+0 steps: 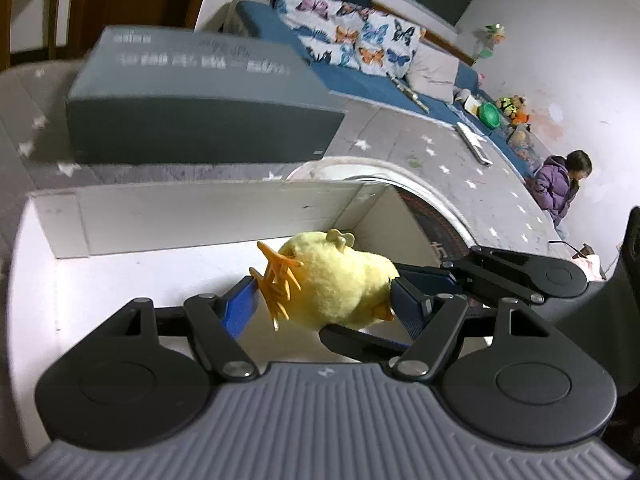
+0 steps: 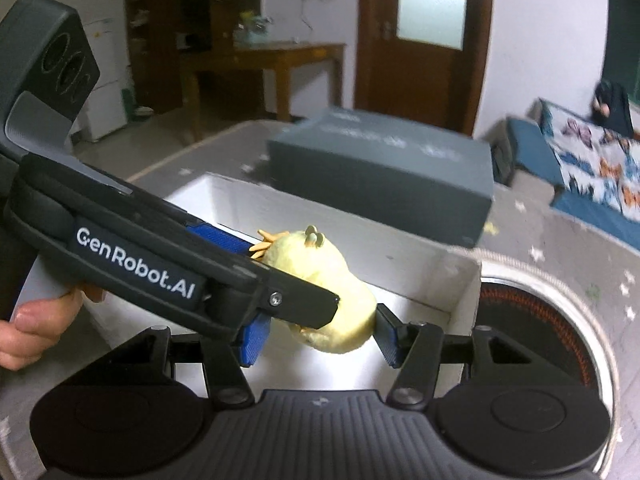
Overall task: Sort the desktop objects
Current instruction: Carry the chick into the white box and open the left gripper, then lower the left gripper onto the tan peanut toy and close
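A yellow plush chick (image 1: 340, 276) with orange feet hangs above an open white box (image 1: 180, 204). In the left wrist view my left gripper (image 1: 324, 302) is shut on it: one blue pad lies against the feet, the other against the body. My right gripper (image 1: 372, 312) reaches in from the right and pinches the same chick. The right wrist view shows the chick (image 2: 332, 280) between the pads of my right gripper (image 2: 320, 338), over the white box (image 2: 404, 268). My left gripper (image 2: 296, 276) crosses in from the left and partly hides one right pad. A hand (image 2: 28, 328) holds its handle.
A closed dark grey box (image 1: 200, 120) (image 2: 380, 168) lies just behind the white one on a grey star-patterned cloth (image 1: 440, 152). A round recess with a dark coil (image 2: 540, 320) sits to the right. A sofa (image 1: 360, 44) and a seated person (image 1: 556, 188) are beyond.
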{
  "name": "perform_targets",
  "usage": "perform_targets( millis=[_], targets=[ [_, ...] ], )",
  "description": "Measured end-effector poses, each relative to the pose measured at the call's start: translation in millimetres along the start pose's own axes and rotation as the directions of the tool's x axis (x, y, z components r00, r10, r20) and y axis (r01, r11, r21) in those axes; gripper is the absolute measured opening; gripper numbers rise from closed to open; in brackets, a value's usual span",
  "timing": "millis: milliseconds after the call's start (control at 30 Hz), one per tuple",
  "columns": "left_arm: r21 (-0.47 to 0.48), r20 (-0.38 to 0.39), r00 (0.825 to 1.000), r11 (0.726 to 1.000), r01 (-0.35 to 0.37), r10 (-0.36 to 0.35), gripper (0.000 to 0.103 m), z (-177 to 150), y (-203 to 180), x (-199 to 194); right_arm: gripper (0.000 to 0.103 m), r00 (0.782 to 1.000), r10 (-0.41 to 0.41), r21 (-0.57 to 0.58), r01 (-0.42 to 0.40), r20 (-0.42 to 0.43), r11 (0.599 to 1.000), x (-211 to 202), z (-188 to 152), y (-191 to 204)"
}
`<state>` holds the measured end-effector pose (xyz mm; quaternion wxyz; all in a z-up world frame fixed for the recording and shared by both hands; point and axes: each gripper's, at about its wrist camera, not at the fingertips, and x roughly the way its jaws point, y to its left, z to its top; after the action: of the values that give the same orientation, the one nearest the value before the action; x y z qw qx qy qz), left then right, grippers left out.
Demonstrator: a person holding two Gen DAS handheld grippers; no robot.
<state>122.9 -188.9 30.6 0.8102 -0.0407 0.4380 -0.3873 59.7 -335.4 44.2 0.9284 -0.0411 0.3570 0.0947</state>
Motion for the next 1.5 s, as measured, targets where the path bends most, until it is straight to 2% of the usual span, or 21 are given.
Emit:
perform_targets(
  millis=[167, 333, 467, 500, 700, 833, 1000, 1167, 1367, 1500],
  targets=[
    [-0.031, -0.029, 1.000, 0.999, -0.011, 0.010, 0.073, 0.5, 12.2, 15.3, 0.057, 0.999, -0.018, 0.025, 0.019, -0.048, 1.000, 26.3, -7.3, -8.8],
    [-0.033, -0.014, 0.999, 0.999, -0.032, 0.032, 0.073, -1.5, 17.1, 7.5, 0.059, 0.997, -0.037, 0.006, 0.037, -0.063, 0.999, 35.3, -9.7, -6.0],
    [-0.032, 0.016, 0.999, 0.998, -0.049, 0.050, 0.073, -6.1, 18.5, -13.5, 0.070, 0.998, -0.036, 0.017, 0.037, -0.056, 0.999, 33.9, -8.6, -2.4],
    [-0.034, 0.025, 0.998, 0.998, -0.050, 0.051, 0.073, -8.4, 18.4, -20.3, 0.074, 0.998, -0.038, 0.016, 0.039, -0.050, 0.999, 30.2, -8.9, -1.3],
    [-0.001, 0.089, 0.994, 0.998, -0.071, 0.070, 0.073, -34.5, 6.5, -74.8, 0.083, 0.999, -0.046, -0.002, 0.046, 0.003, 0.999, -16.0, -11.1, 25.4],
    [0.026, 0.118, 0.989, 0.995, -0.097, 0.093, 0.073, -67.4, -7.1, -115.3, 0.084, 0.998, -0.044, -0.013, 0.045, 0.048, 0.999, -46.9, -18.9, 33.5],
    [0.024, 0.101, 0.986, 0.990, -0.138, 0.135, 0.073, -114.1, -22.4, -145.0, 0.088, 0.996, -0.032, -0.043, 0.036, 0.081, 0.998, -81.3, -33.8, 48.3],
    [-0.033, 0.055, 0.984, 0.985, -0.168, 0.169, 0.073, -139.4, -30.1, -139.5, 0.089, 0.996, -0.035, -0.087, 0.042, 0.082, 0.995, -99.2, -48.7, 61.6],
    [-0.068, 0.010, 0.974, 0.972, -0.225, 0.226, 0.073, -145.2, -35.1, -114.3, 0.089, 0.996, -0.058, -0.073, 0.064, 0.070, 0.995, -106.7, -60.9, 57.8],
    [-0.081, -0.006, 0.972, 0.969, -0.234, 0.235, 0.074, -145.6, -35.1, -103.5, 0.089, 0.996, -0.068, -0.060, 0.072, 0.065, 0.996, -109.5, -65.1, 52.2]
  ],
)
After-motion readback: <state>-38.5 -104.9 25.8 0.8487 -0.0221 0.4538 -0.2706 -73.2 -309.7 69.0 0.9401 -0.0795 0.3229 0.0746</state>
